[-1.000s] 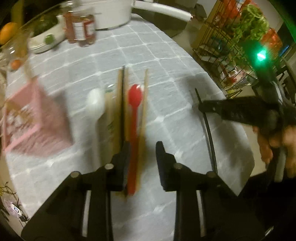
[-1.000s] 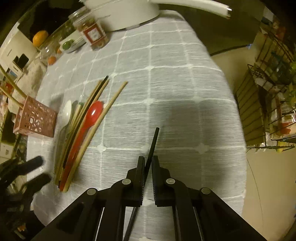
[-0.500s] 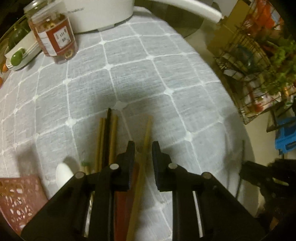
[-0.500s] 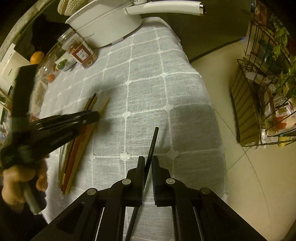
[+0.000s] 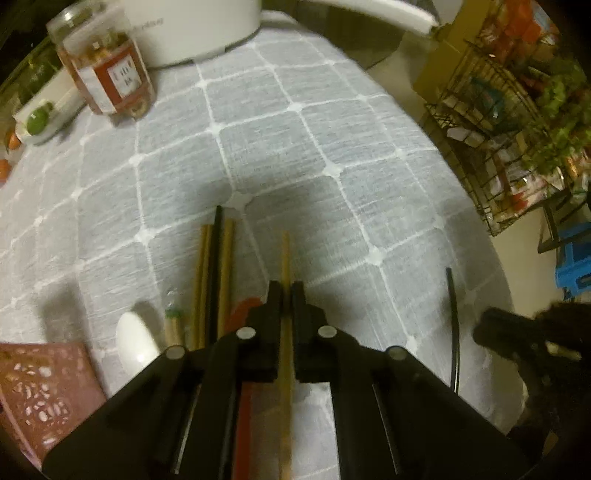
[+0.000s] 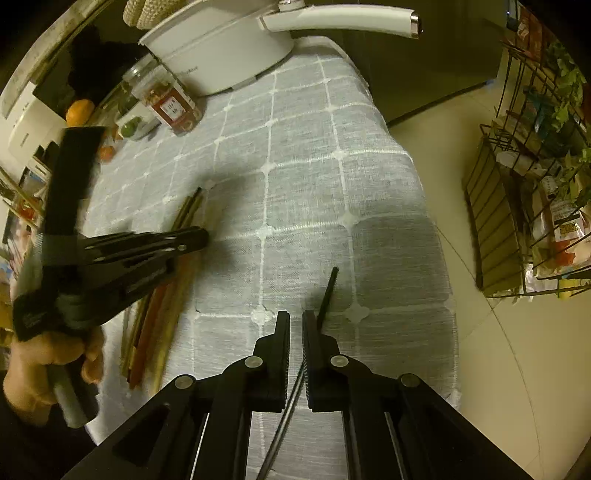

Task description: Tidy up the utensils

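Note:
Wooden chopsticks [image 5: 214,280], a red spoon [image 5: 243,310] and a white spoon [image 5: 135,339] lie bundled on the grey checked tablecloth [image 5: 295,166]. My left gripper [image 5: 286,291] points down at the bundle's right side, its jaws closing tight on one wooden chopstick [image 5: 285,254] that runs between the pads. My right gripper [image 6: 295,321] is shut on a black chopstick [image 6: 328,291], which sticks out ahead over the cloth. A pink perforated basket [image 5: 40,387] sits at the lower left. The right wrist view shows the left gripper [image 6: 201,238] over the bundle, with a hand on its handle.
A jar with a red label [image 5: 107,70] and a white pot [image 5: 192,29] with a long handle stand at the back. Fruit and a white dish sit far left. The table edge drops off to the right, with a wire rack [image 5: 517,122] beyond.
My left gripper came in over the bundle and its jaws closed from open onto the right-hand wooden chopstick. My right gripper shifted slightly, still holding the black chopstick.

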A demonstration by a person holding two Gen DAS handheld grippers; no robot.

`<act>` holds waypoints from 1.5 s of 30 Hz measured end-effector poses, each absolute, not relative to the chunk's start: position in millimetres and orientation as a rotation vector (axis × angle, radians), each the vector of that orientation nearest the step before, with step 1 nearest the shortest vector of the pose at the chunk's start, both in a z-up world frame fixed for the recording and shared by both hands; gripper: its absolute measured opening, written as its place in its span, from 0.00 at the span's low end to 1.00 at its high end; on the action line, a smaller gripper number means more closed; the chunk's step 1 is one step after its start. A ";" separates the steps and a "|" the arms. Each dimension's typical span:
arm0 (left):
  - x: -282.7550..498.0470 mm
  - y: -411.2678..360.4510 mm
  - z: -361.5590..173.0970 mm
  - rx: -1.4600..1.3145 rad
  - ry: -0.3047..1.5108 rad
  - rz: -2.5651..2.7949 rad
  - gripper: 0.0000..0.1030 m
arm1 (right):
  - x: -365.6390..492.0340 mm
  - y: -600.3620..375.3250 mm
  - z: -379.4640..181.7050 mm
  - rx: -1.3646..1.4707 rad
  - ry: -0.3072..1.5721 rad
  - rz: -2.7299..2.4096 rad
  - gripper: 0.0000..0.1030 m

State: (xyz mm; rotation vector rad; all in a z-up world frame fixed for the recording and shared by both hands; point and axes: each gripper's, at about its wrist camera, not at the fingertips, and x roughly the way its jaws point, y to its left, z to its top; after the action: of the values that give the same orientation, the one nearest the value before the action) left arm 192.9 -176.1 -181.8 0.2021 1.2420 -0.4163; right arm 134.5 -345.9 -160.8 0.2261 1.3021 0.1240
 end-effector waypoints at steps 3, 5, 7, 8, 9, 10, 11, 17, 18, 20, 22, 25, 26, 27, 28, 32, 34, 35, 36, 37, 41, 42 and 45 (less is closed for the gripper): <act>180.4 -171.1 -164.7 0.189 1.206 -0.444 0.06 | 135.2 -346.3 -169.8 0.219 1.338 0.097 0.20; 171.5 -168.8 -152.4 0.184 1.180 -0.465 0.06 | 135.9 -345.8 -174.8 0.210 1.352 0.078 0.29; 164.6 -165.3 -140.9 0.182 1.154 -0.487 0.06 | 137.4 -342.7 -179.1 0.193 1.362 0.074 0.29; 160.4 -162.2 -134.9 0.183 1.140 -0.493 0.06 | 138.0 -340.0 -181.8 0.180 1.369 0.073 0.29; 155.8 -159.2 -130.9 0.186 1.126 -0.498 0.06 | 139.0 -335.6 -186.2 0.159 1.379 0.071 0.29; 149.7 -154.5 -125.8 0.186 1.110 -0.505 0.06 | 139.2 -332.7 -188.8 0.149 1.387 0.069 0.28; 146.2 -151.9 -122.9 0.183 1.102 -0.506 0.06 | 139.3 -328.7 -191.6 0.121 1.391 0.062 0.26; 125.3 -122.1 -104.1 0.138 1.060 -0.509 0.06 | 137.2 -307.9 -192.4 -0.011 1.355 0.024 0.09; 122.3 -116.2 -101.2 0.130 1.052 -0.505 0.06 | 136.3 -307.8 -192.3 -0.013 1.346 0.026 0.09; 114.3 -108.1 -96.6 0.118 1.038 -0.503 0.06 | 135.7 -308.8 -191.1 -0.012 1.332 0.036 0.07; 106.1 -97.4 -89.2 0.101 1.018 -0.504 0.05 | 133.7 -308.6 -185.7 0.007 1.310 0.054 0.05; 94.2 -83.5 -77.6 0.080 0.983 -0.509 0.05 | 129.5 -303.5 -168.1 0.024 1.246 0.085 0.05; 90.3 -78.0 -73.4 0.078 0.964 -0.504 0.05 | 126.4 -299.6 -159.2 0.029 1.215 0.108 0.05; 86.8 -74.7 -70.2 0.077 0.948 -0.501 0.05 | 122.3 -295.4 -149.0 0.029 1.180 0.124 0.05; 82.8 -69.9 -66.1 0.075 0.928 -0.497 0.05 | 118.6 -291.3 -139.4 0.026 1.151 0.134 0.05; 70.2 -60.3 -49.3 0.084 0.854 -0.499 0.06 | 104.4 -275.9 -104.7 0.041 1.045 0.184 0.05; 63.7 -57.3 -38.9 0.098 0.808 -0.505 0.06 | 100.5 -267.0 -93.6 0.042 1.026 0.209 0.05; 61.6 -55.7 -36.6 0.097 0.797 -0.504 0.06 | 97.9 -262.2 -86.2 0.041 1.005 0.238 0.05; 58.2 -52.1 -30.6 0.087 0.779 -0.505 0.05 | 95.5 -258.3 -81.0 0.036 0.988 0.251 0.05; 56.2 -50.1 -26.2 0.080 0.768 -0.506 0.06 | 91.9 -253.4 -74.2 0.028 0.968 0.264 0.05; 46.2 -37.6 -1.1 0.064 0.686 -0.499 0.06 | 83.3 -235.4 -50.1 0.019 0.897 0.308 0.05; 45.0 -34.3 4.3 0.058 0.668 -0.495 0.06 | 82.0 -232.0 -43.5 0.021 0.876 0.318 0.05; 38.8 -21.0 24.6 0.036 0.596 -0.472 0.06 | 81.2 -222.4 -26.4 0.021 0.826 0.341 0.05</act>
State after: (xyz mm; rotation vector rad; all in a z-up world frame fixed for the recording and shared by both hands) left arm 38.8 -21.0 24.6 0.0356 0.5959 -0.4724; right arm 81.2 -222.4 -26.4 0.0208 0.8256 0.3406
